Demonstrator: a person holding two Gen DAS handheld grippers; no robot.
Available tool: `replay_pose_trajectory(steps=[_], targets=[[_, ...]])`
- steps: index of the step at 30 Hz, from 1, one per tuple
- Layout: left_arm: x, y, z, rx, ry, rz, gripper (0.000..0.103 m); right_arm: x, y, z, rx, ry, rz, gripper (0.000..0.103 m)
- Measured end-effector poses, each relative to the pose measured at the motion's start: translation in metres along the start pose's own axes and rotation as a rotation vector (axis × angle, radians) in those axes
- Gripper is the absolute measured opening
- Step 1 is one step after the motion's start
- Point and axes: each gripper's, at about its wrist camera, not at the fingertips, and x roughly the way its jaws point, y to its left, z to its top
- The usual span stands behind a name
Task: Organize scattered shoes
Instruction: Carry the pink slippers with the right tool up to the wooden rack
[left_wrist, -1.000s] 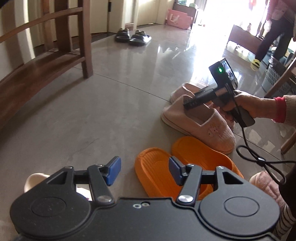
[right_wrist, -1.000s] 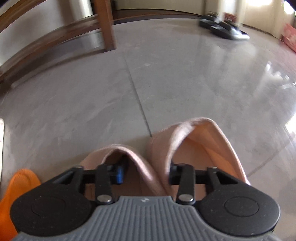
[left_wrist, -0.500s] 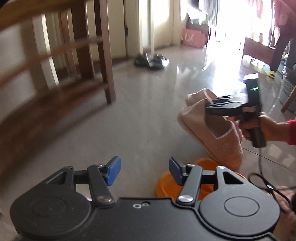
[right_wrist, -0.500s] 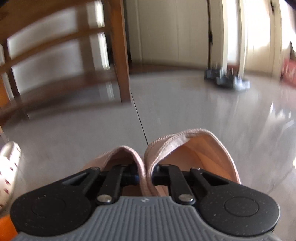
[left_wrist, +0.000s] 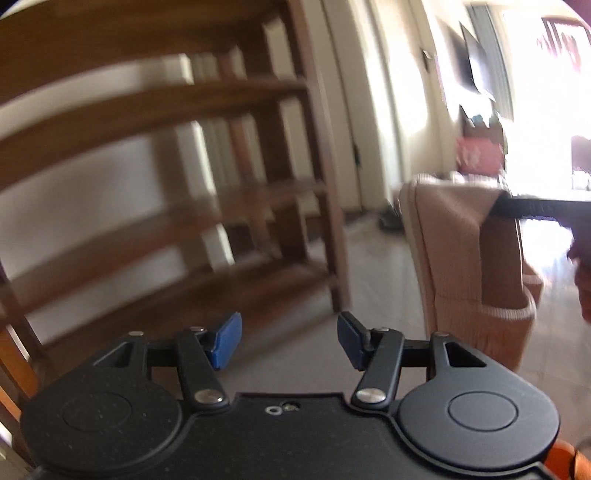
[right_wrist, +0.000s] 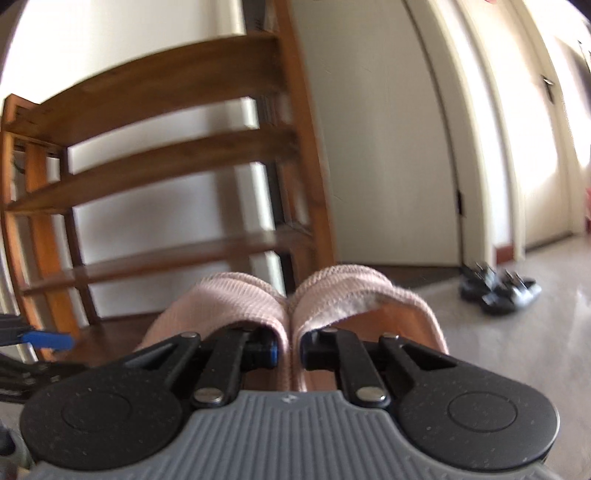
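I am holding the pink slippers (right_wrist: 291, 306) up in my right gripper (right_wrist: 288, 349), facing the rack (right_wrist: 173, 166).

My right gripper's jaws are pinching tight on the two inner walls of the slippers, which are pressing together between the pads, one slipper hanging off each side of the jaws with the toes pointing away from me. Ahead of this gripper and to its left the wooden rack is standing with its shelves bare; ahead to its right a dark pair of sandals (right_wrist: 498, 291) is sitting on the floor (right_wrist: 517, 350) near the door (right_wrist: 388, 147). My left gripper (left_wrist: 289, 339) is carrying nothing, its blue pads (left_wrist: 225, 339) standing well apart, and the slippers are hanging just to its right, clear of the floor. An orange edge (left_wrist: 565, 458) is showing below this gripper at its right; it is too cut off to tell more.
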Motion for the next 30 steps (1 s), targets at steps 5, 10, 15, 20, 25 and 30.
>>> replay_pose_trajectory(steps=[5,10,15,20,25,30], targets=[[-0.008,0.022,0.049,-0.068,-0.048,0.075,0.057,0.018,0.038,0.064,0.017,0.005,0.056,0.012],[-0.023,0.032,0.095,-0.130,-0.048,0.118,0.057,0.023,0.067,0.137,0.052,-0.009,0.061,0.013],[-0.065,0.045,0.191,-0.204,-0.028,0.172,0.057,0.015,0.085,0.220,0.068,0.009,0.047,0.012],[-0.100,0.065,0.316,-0.224,0.021,0.276,0.057,0.015,0.093,0.328,0.081,0.048,0.082,0.013],[-0.136,0.078,0.417,-0.275,0.086,0.393,0.059,0.035,0.099,0.453,0.057,0.122,0.135,0.013],[-0.147,0.099,0.472,-0.374,0.055,0.474,0.061,0.065,0.107,0.533,0.018,0.174,0.159,0.013]])
